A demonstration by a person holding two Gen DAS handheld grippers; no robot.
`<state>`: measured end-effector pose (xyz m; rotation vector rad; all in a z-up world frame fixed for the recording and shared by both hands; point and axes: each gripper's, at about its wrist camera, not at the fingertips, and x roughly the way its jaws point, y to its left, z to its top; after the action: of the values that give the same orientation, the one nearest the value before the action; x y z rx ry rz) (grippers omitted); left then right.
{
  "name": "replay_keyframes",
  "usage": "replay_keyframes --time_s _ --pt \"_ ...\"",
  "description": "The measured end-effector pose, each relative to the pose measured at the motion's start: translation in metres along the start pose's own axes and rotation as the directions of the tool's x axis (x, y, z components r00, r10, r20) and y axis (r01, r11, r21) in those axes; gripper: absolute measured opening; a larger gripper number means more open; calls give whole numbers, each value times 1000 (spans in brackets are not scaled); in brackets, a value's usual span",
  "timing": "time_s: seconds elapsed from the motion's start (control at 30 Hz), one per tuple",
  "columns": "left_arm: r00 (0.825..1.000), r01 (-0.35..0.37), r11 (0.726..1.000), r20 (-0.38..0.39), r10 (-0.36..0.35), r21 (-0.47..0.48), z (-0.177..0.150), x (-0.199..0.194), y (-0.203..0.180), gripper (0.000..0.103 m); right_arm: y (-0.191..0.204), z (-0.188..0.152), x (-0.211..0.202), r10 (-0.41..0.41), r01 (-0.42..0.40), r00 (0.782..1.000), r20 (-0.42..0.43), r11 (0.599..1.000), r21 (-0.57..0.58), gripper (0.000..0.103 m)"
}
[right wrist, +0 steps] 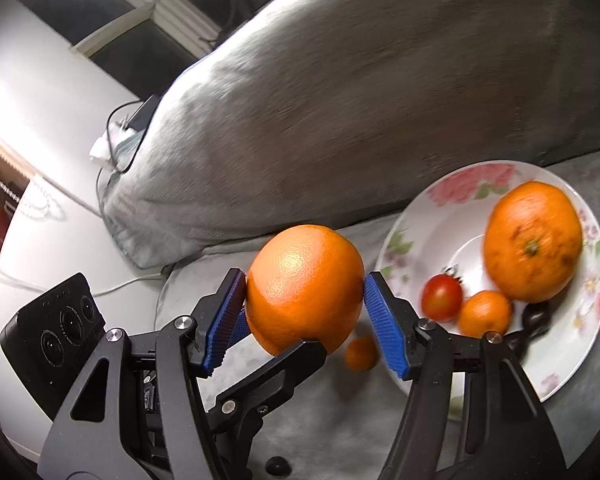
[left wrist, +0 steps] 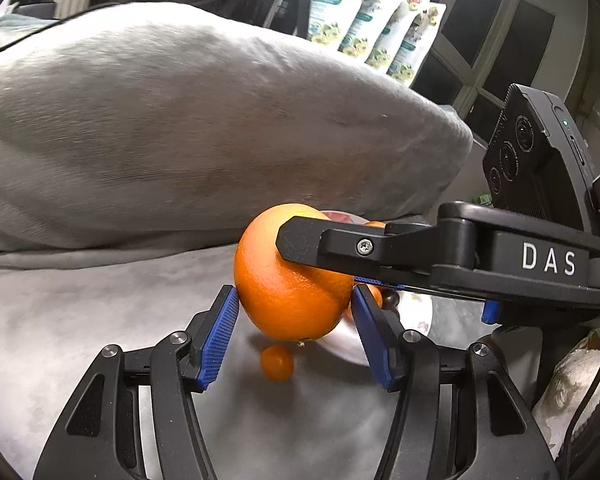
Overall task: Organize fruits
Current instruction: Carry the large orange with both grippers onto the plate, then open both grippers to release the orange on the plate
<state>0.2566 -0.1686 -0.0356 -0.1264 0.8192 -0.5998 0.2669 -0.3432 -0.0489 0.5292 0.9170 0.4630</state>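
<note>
A large round orange is clamped by both the left gripper and right gripper, held above the grey plush cover beside the floral white plate, presumably for placing with its fruit.

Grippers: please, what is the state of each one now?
Left gripper: closed on the large orange.
Right gripper: closed on the same orange.

Grey velvety sofa seat, floral plate, small loose orange fruit, big grey cushion
</note>
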Motion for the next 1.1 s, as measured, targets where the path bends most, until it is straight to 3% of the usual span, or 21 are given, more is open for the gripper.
replay_keyframes --time_s 0.53,0.8,1.1 --pt "998 1 1000 -55 -1 -3 3 34 -3 54 -33 28 -5 -45 44 999 21 999 31 64" --pt "1000 12 1000 -22 -12 8 5 9 -1 54 -27 37 -40 -50 49 993 105 999 8 64" --pt "1000 -8 1000 16 8 6 2 -20 3 54 -22 20 -58 -55 55 988 141 998 3 65"
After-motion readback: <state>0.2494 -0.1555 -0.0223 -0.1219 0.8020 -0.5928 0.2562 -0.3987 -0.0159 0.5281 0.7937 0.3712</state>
